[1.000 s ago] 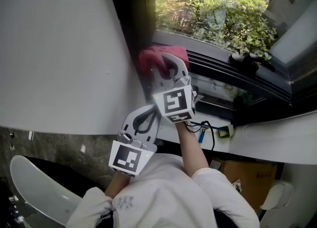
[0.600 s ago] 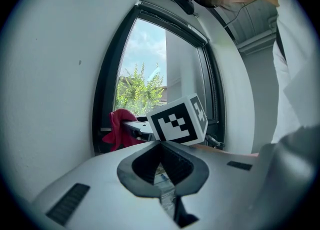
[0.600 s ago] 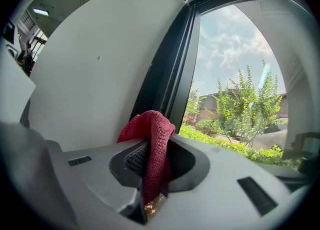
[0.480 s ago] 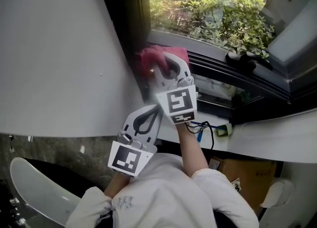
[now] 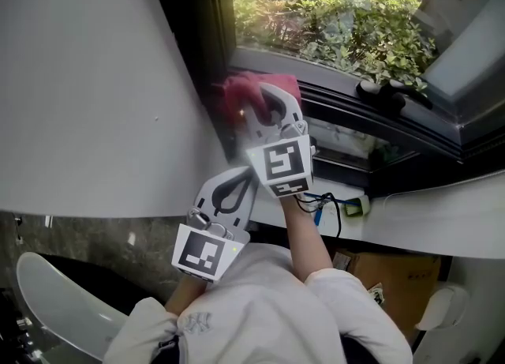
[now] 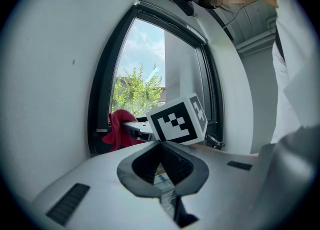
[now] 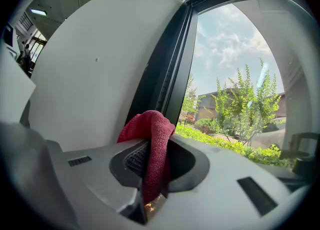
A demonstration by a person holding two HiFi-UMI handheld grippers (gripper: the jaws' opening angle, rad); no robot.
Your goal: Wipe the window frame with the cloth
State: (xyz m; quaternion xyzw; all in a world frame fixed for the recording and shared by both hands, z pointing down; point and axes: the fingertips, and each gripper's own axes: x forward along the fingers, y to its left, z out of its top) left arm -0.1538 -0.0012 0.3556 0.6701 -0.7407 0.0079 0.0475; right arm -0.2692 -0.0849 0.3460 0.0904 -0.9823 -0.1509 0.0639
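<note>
A red cloth (image 5: 243,92) is bunched against the dark window frame (image 5: 207,46) at its lower left corner. My right gripper (image 5: 264,106) is shut on the cloth; in the right gripper view the red cloth (image 7: 155,146) hangs pinched between the jaws, beside the frame's upright (image 7: 167,74). My left gripper (image 5: 229,193) sits lower and nearer, behind the right one, jaws shut with nothing in them. In the left gripper view the cloth (image 6: 118,129) shows ahead at the frame's bottom, past the right gripper's marker cube (image 6: 177,120).
A white wall (image 5: 95,86) runs along the left of the frame. Dark sill rails (image 5: 371,129) stretch to the right under the glass, with green bushes (image 5: 331,15) outside. A cable (image 5: 327,204) lies below the sill by the person's forearm.
The right gripper and the cloth stay at the frame's lower left corner; the view has shifted slightly. The left gripper has not moved.
</note>
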